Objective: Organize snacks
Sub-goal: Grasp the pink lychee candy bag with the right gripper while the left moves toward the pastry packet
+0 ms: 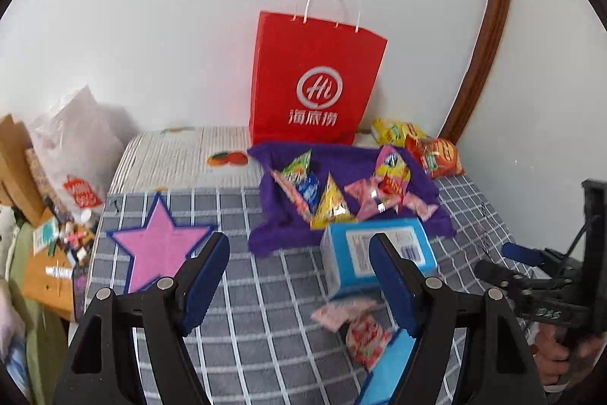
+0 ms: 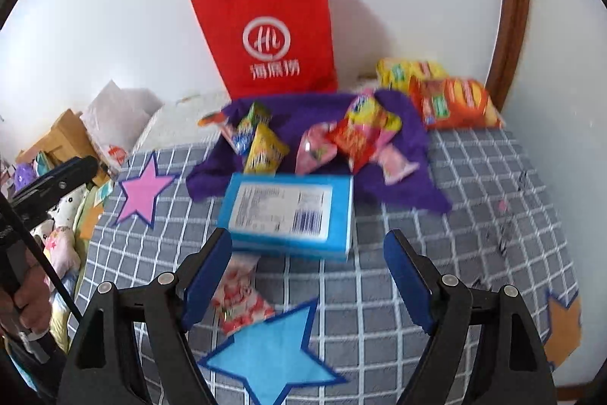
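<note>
Several snack packets [image 1: 330, 192] [image 2: 261, 143] lie on a purple cloth [image 1: 341, 158] [image 2: 402, 139] in front of a red paper bag [image 1: 315, 78] [image 2: 269, 33]. A blue box [image 1: 375, 253] [image 2: 288, 211] lies just in front of the cloth. A pink strawberry packet [image 1: 364, 340] [image 2: 239, 302] lies next to a blue star [image 2: 273, 363] [image 1: 394, 363]. My left gripper [image 1: 299, 287] is open and empty above the checked cloth, near the box. My right gripper [image 2: 307, 276] is open and empty just short of the box.
A pink star [image 1: 155, 245] [image 2: 144, 188] lies on the grey checked cloth [image 1: 246, 291] [image 2: 474, 245] at left, an orange star [image 2: 561, 325] at right. Yellow and orange snack bags [image 1: 425, 147] [image 2: 444, 93] sit by the wall. Clutter and a plastic bag [image 1: 76, 139] lie left of the bed.
</note>
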The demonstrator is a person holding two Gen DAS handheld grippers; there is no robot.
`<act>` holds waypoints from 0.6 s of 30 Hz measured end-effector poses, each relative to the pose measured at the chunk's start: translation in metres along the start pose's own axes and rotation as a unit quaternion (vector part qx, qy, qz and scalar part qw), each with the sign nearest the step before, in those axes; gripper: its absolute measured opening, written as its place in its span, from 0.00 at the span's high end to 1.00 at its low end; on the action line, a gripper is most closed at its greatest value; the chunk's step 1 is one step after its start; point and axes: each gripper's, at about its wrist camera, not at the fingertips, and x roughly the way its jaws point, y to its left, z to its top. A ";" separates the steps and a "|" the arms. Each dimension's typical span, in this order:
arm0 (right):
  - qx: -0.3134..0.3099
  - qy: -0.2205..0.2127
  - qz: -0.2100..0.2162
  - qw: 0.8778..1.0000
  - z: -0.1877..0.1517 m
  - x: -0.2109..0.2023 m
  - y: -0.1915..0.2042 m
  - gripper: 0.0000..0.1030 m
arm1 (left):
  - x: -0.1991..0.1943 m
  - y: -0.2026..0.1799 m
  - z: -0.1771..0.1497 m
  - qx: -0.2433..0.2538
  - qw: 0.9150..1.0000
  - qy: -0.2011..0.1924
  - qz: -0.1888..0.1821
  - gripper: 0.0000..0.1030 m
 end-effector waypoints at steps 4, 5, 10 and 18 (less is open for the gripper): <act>-0.008 0.007 0.008 1.000 -0.026 0.012 0.008 0.21 | -0.005 0.011 -0.018 -0.014 1.000 0.010 0.005 0.28; -0.016 0.010 0.019 1.000 -0.033 0.017 0.013 0.21 | -0.005 0.015 -0.022 -0.016 1.000 0.014 0.007 0.28; -0.048 0.038 0.058 0.996 -0.062 0.041 0.035 0.21 | 0.002 0.028 -0.046 -0.026 0.999 0.033 0.011 0.28; -0.096 0.063 0.073 0.991 -0.084 0.089 0.069 0.21 | 0.013 0.046 -0.064 -0.037 0.998 0.051 0.009 0.28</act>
